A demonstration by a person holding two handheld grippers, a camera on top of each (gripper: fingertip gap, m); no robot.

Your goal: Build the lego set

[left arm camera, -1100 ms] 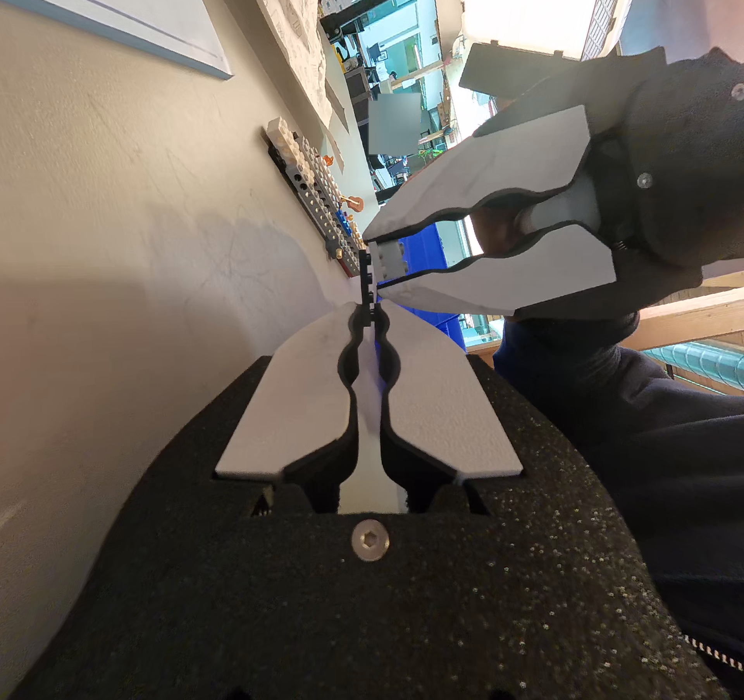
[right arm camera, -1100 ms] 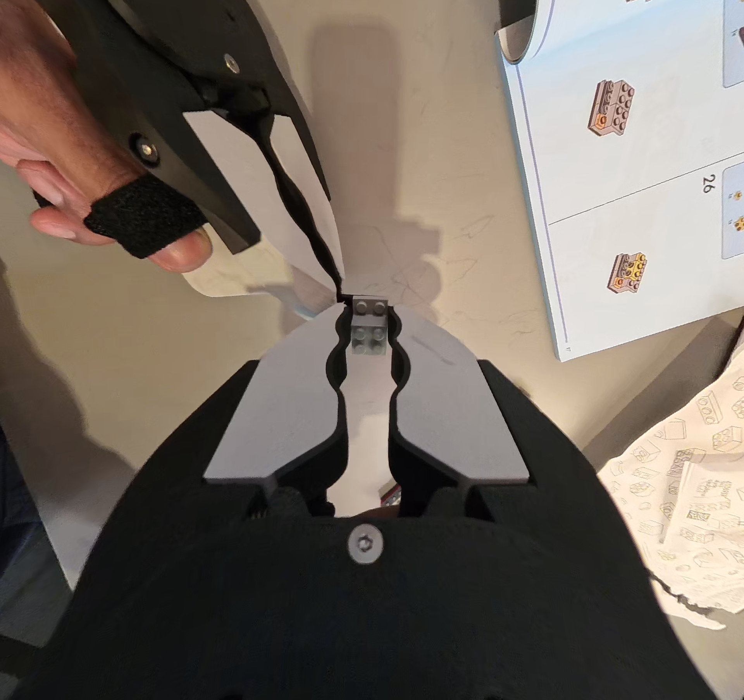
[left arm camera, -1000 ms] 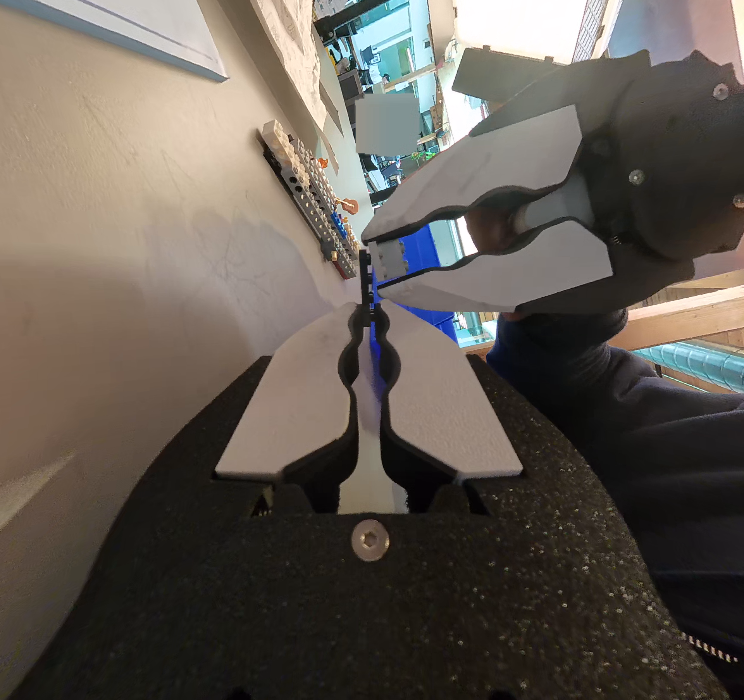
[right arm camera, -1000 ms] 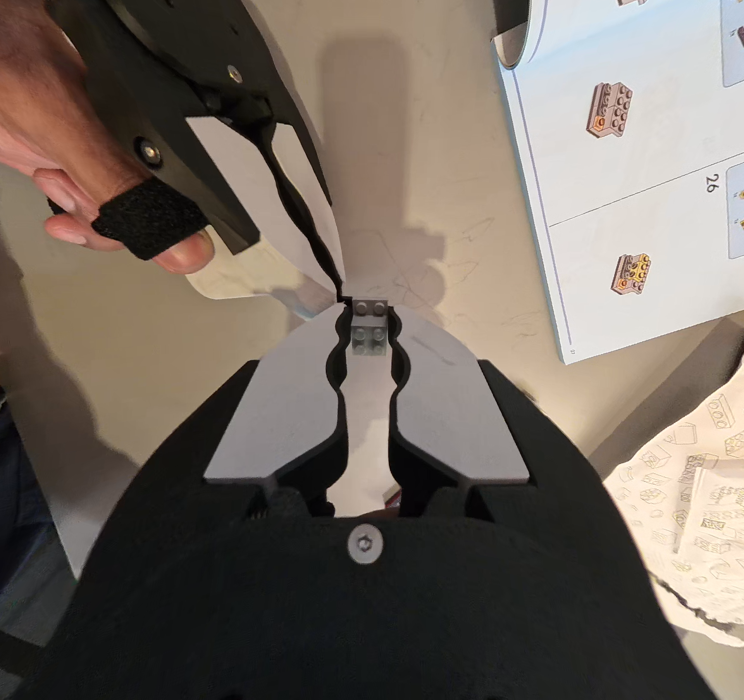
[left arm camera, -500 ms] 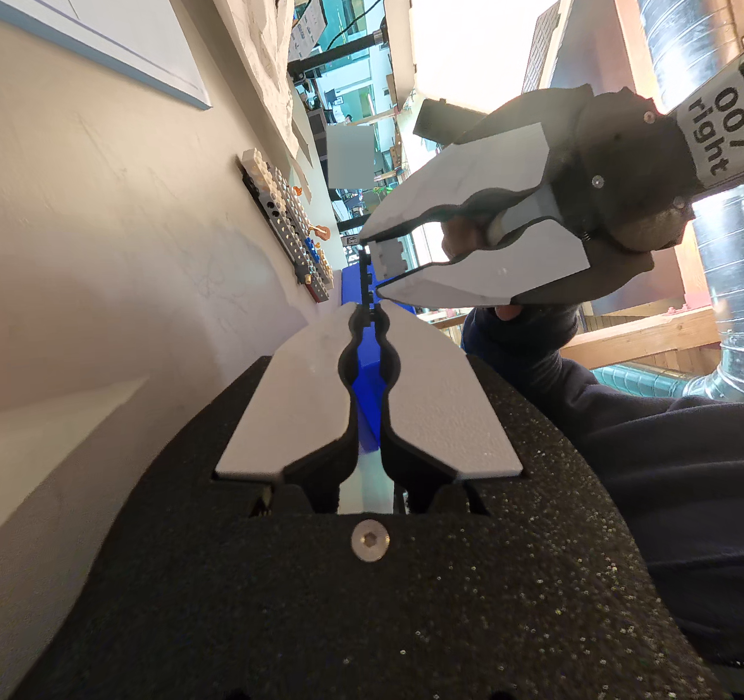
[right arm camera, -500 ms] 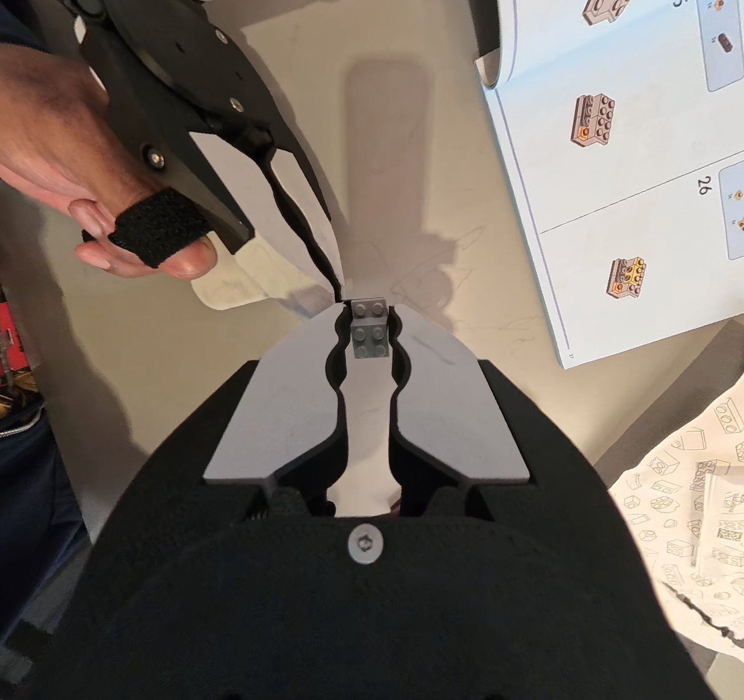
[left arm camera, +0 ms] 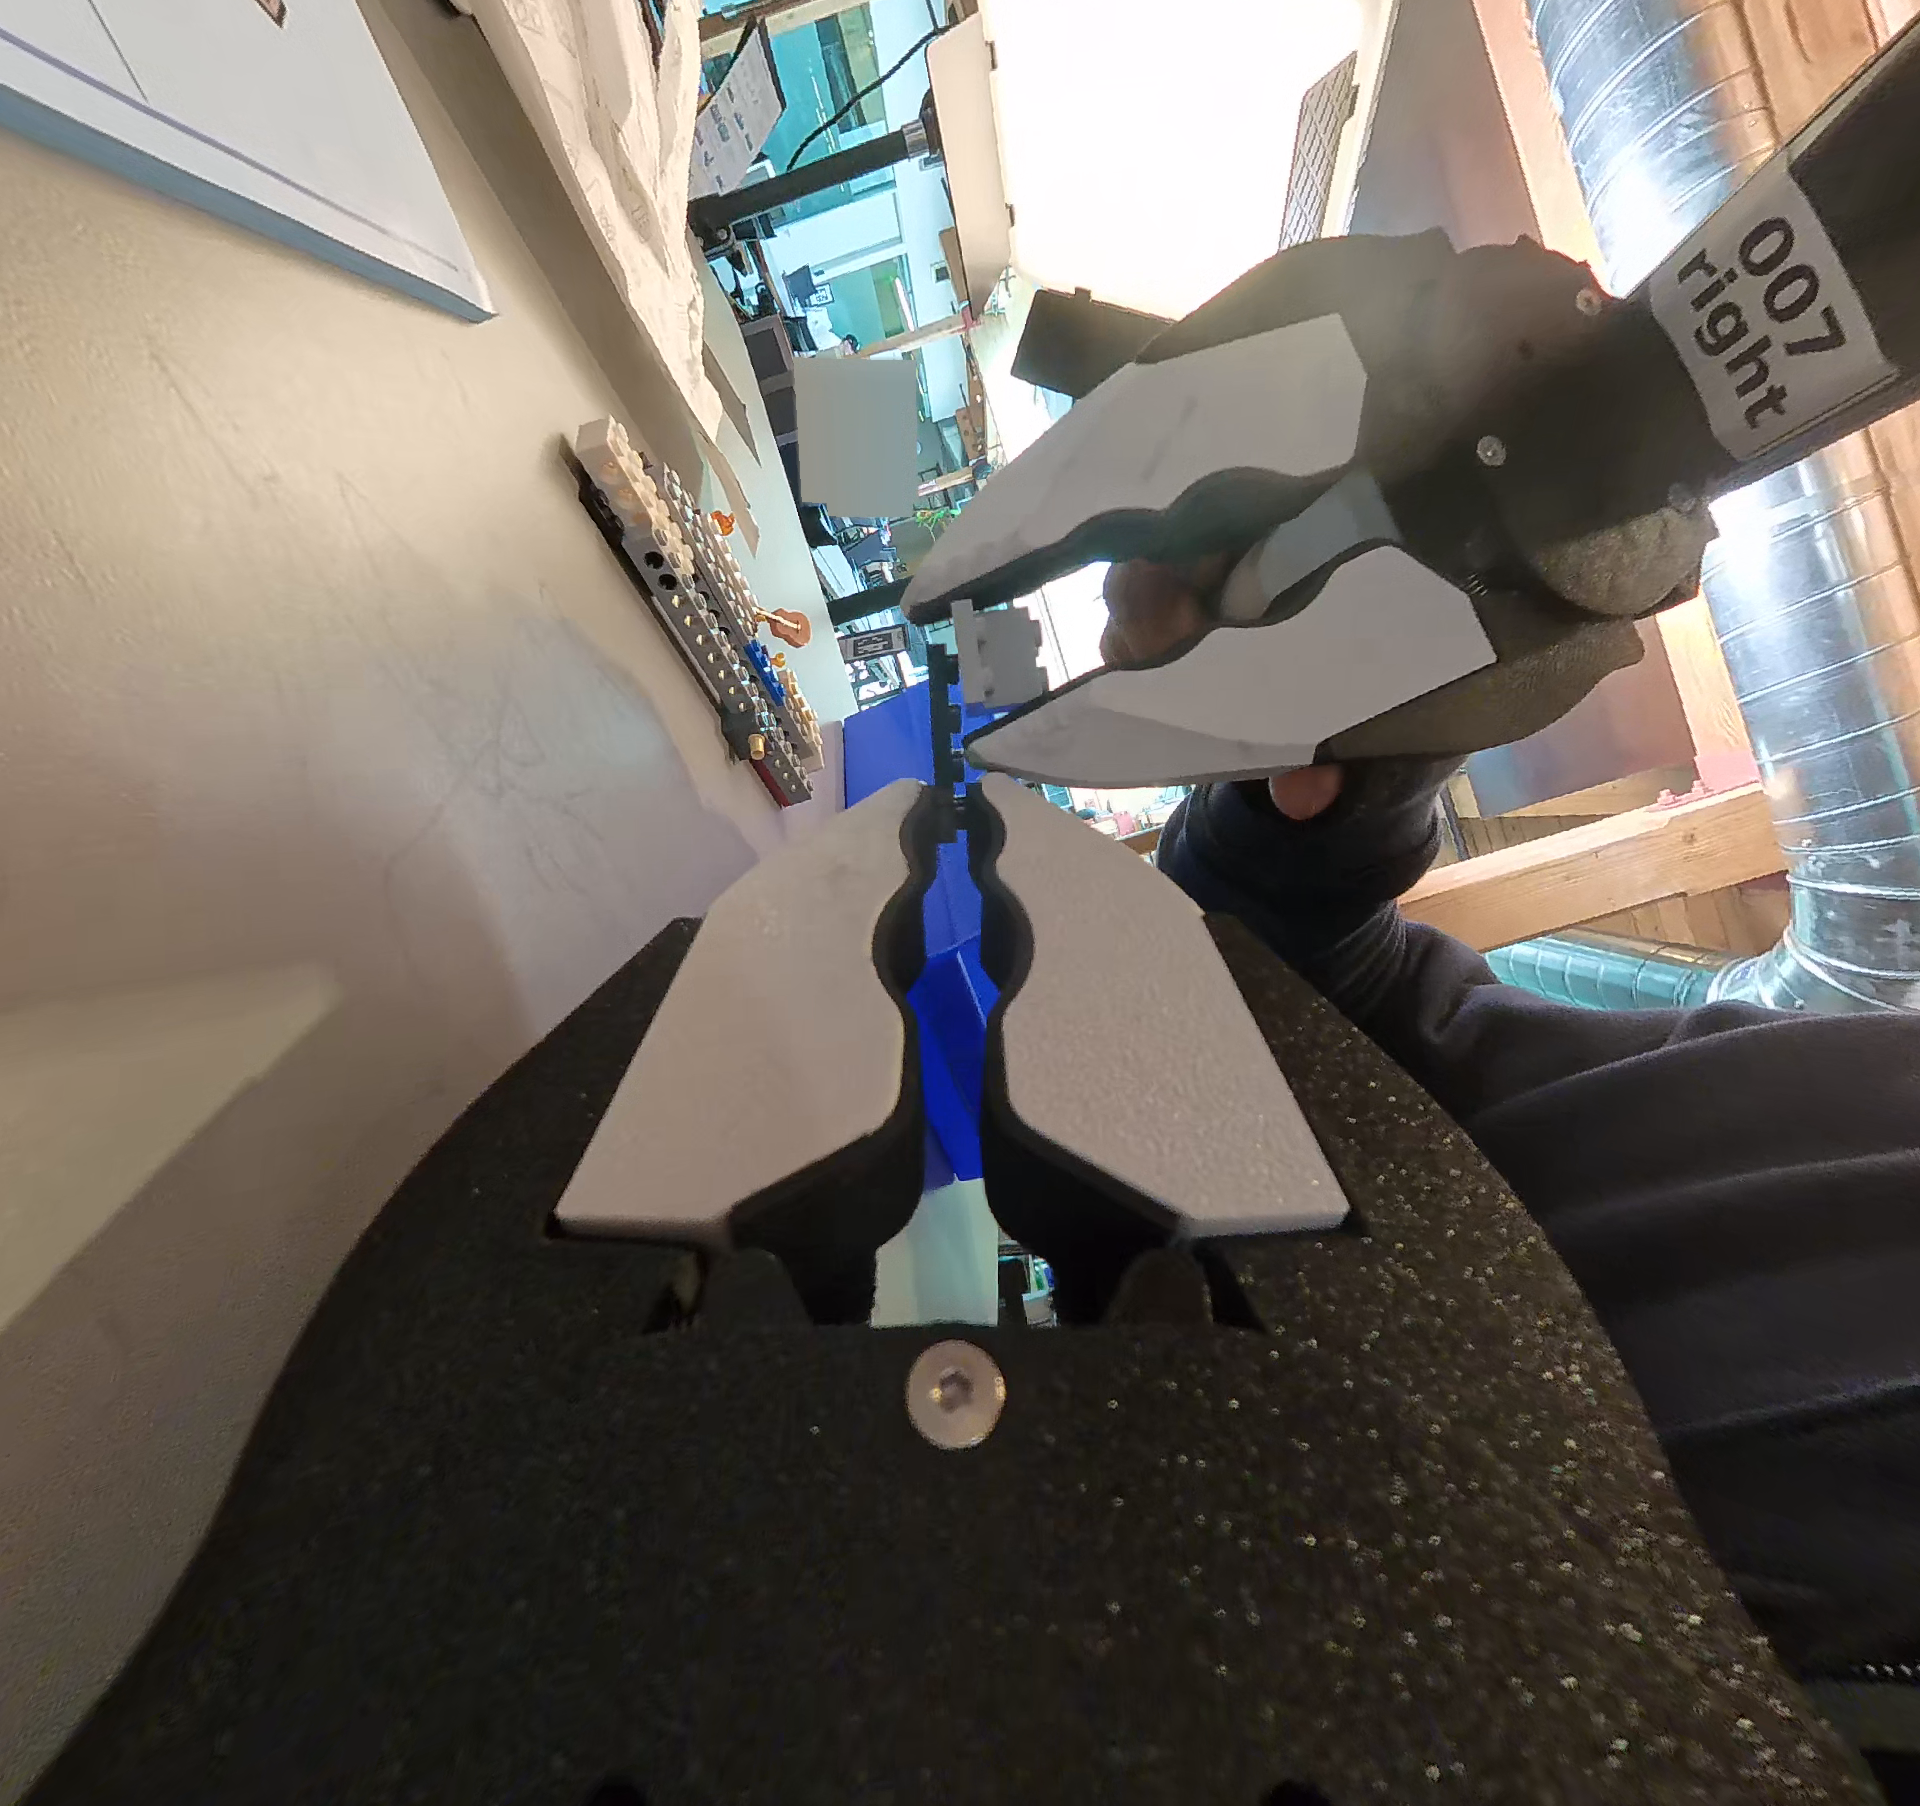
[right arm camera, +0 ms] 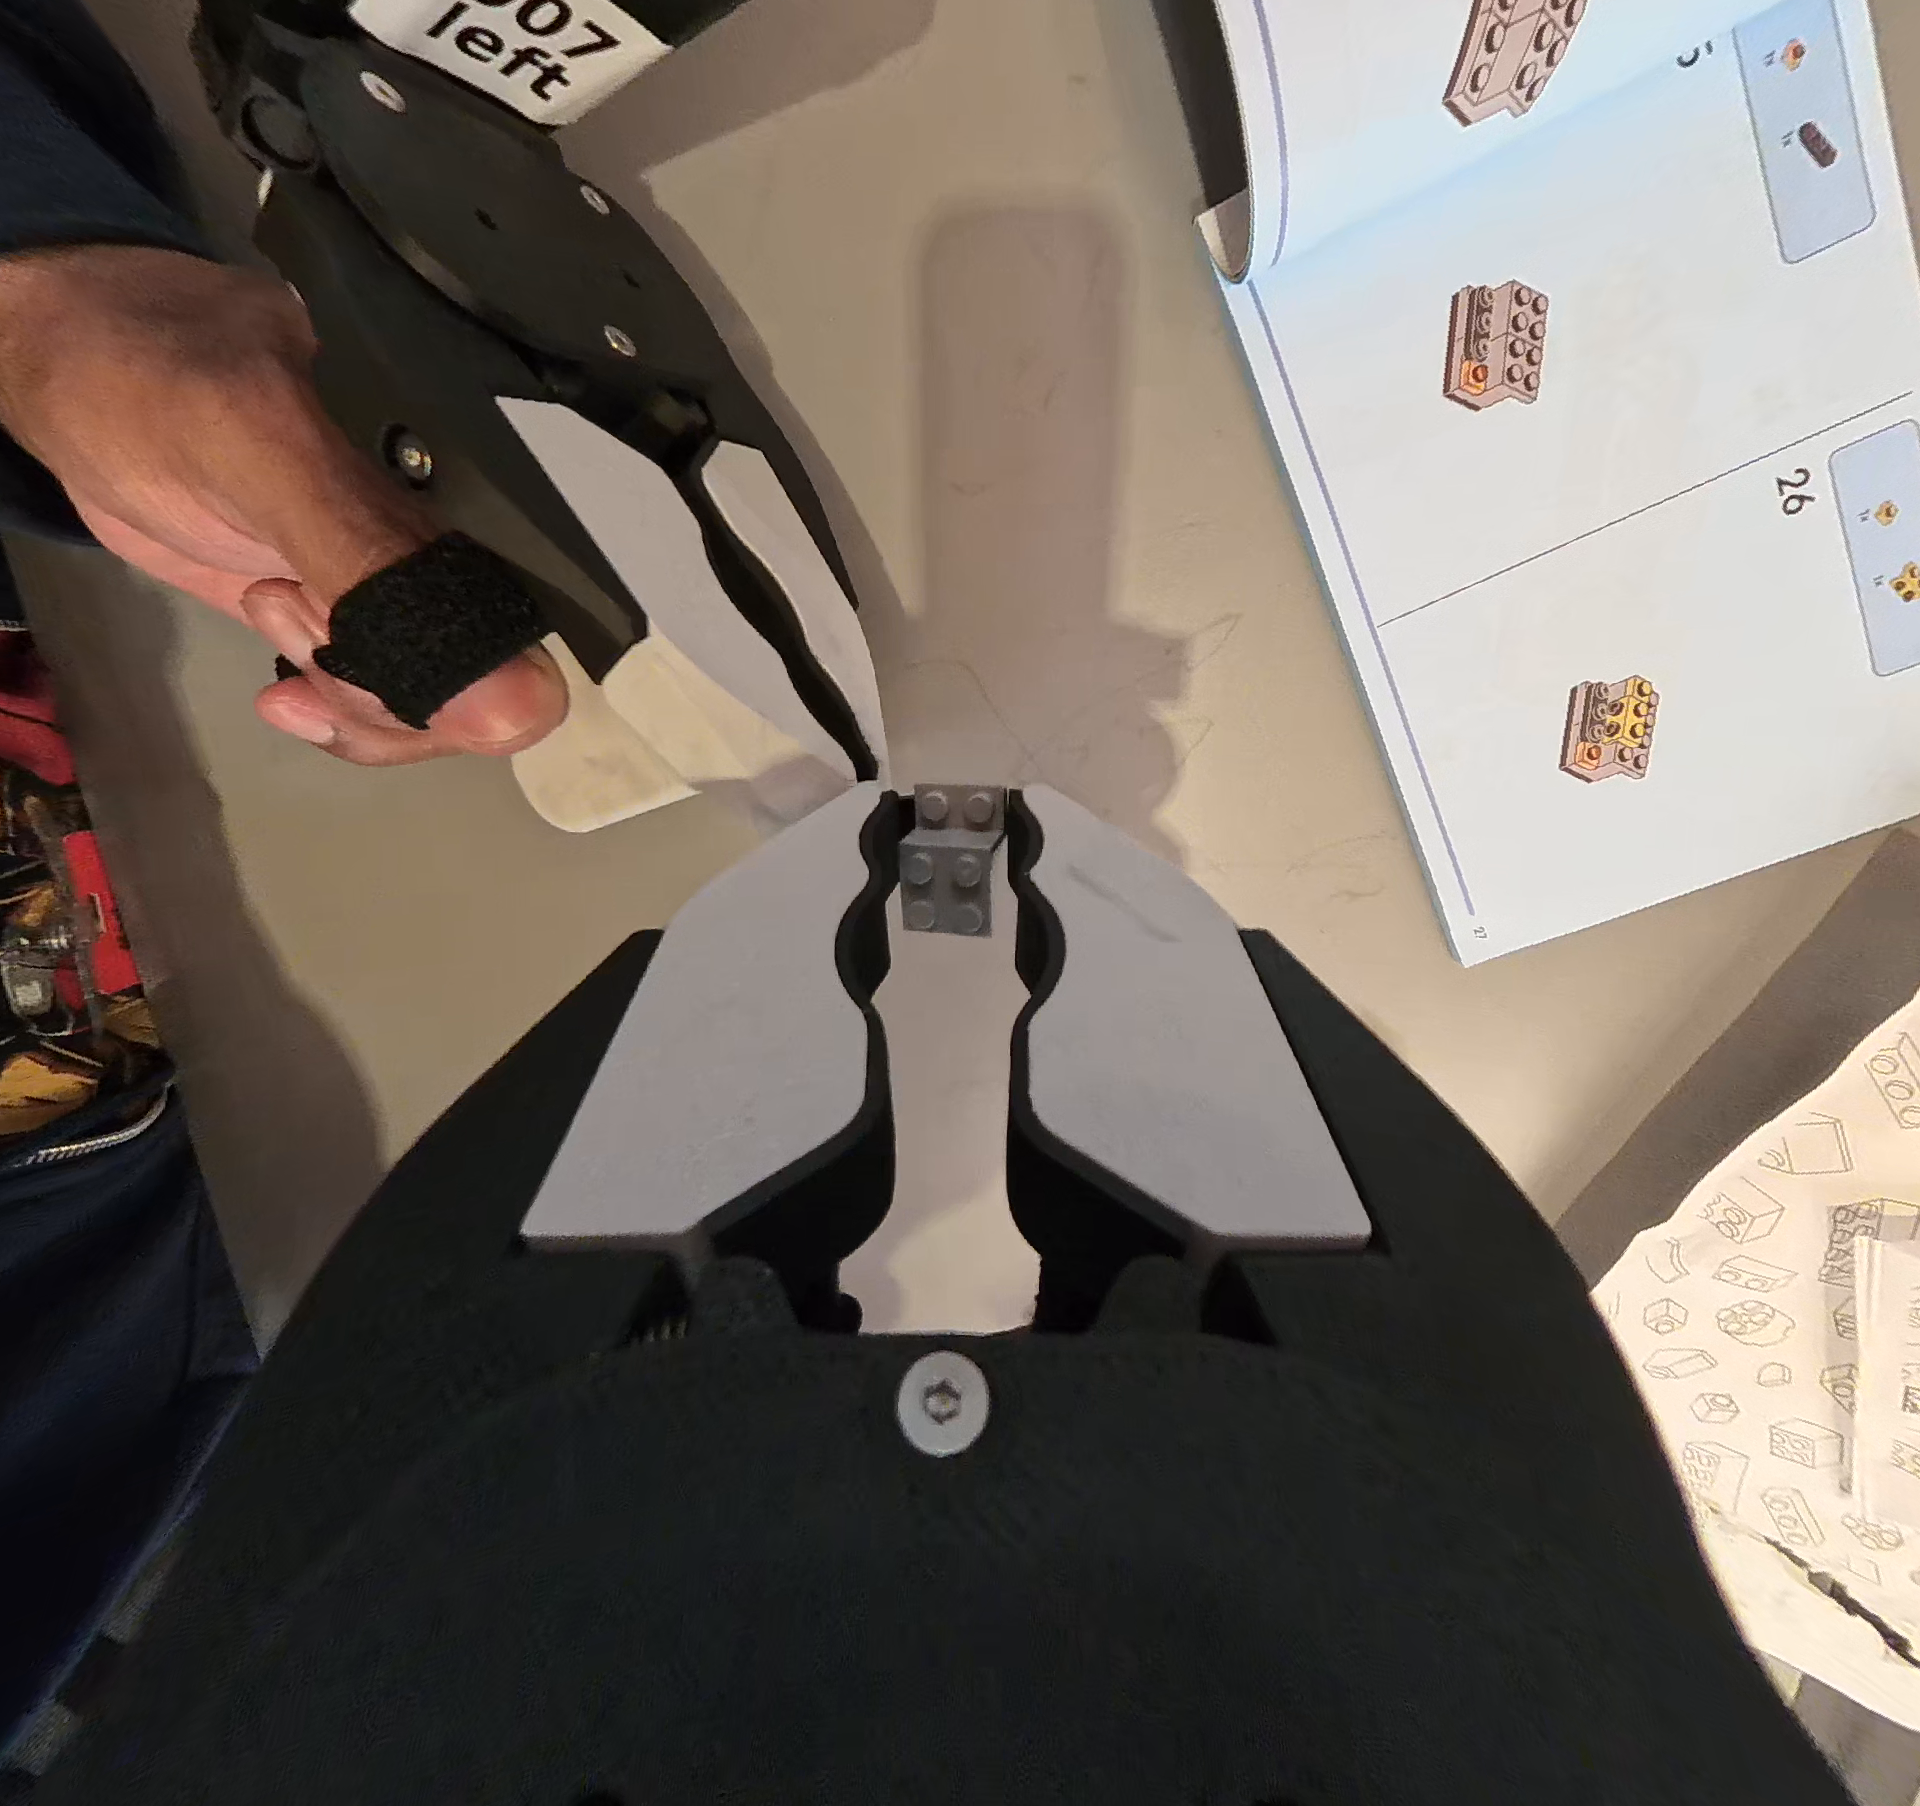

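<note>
Fingertips of the left gripper (left arm camera: 951, 800) are clenched on a thin black studded plate (left arm camera: 945, 717) held on edge. A grey bracket brick (right arm camera: 951, 868) is clamped between the right gripper (right arm camera: 951, 811) pads, touching the plate. An instruction booklet (right arm camera: 1558, 406) lies far right on the beige table (right arm camera: 1039, 354).

On your beige counter (right arm camera: 790, 322) an open instruction booklet (right arm camera: 1558, 468) lies at the far right, with crumpled white paper printed with brick outlines (right arm camera: 1787, 1424) just beside it. Farther back you have a long brick assembly (left arm camera: 691, 603) lying flat, and a blue bin (left arm camera: 894, 748) beyond it.
</note>
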